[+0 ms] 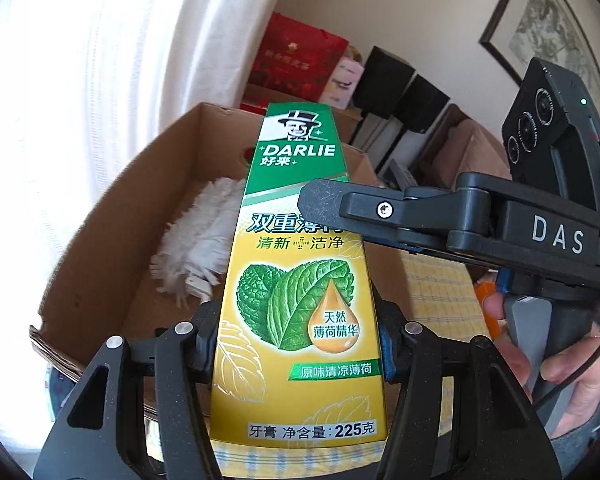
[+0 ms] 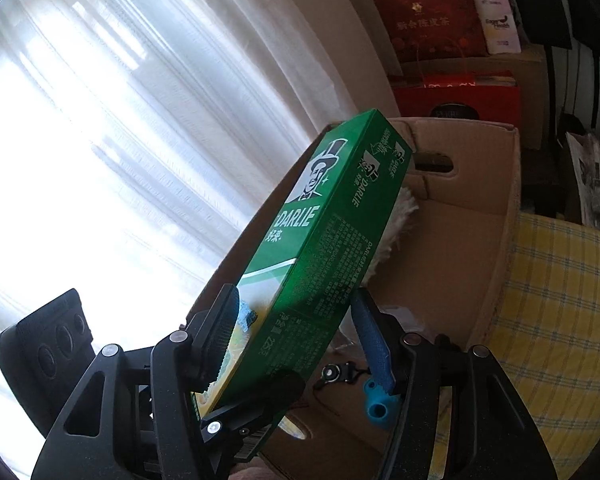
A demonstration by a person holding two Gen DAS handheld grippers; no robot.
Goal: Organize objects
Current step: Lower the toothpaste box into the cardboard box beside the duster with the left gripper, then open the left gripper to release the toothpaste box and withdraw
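A green and yellow Darlie toothpaste box (image 1: 296,280) is held upright in the air, in front of an open cardboard box (image 1: 112,240). My left gripper (image 1: 298,344) is shut on the toothpaste box's lower part. My right gripper (image 2: 296,320) straddles the same toothpaste box (image 2: 328,232) at its middle; its left pad touches the box face, its right blue pad (image 2: 374,344) stands a little apart. The right gripper's finger (image 1: 380,210) lies across the box front in the left wrist view. A white fluffy duster (image 1: 196,252) lies inside the cardboard box (image 2: 460,240).
A yellow checked cloth (image 2: 560,300) covers the surface under the cardboard box. Red gift bags (image 2: 424,12) and black speakers (image 1: 400,84) stand behind. White curtains (image 2: 120,120) fill the left. A lanyard (image 2: 340,372) lies in the box.
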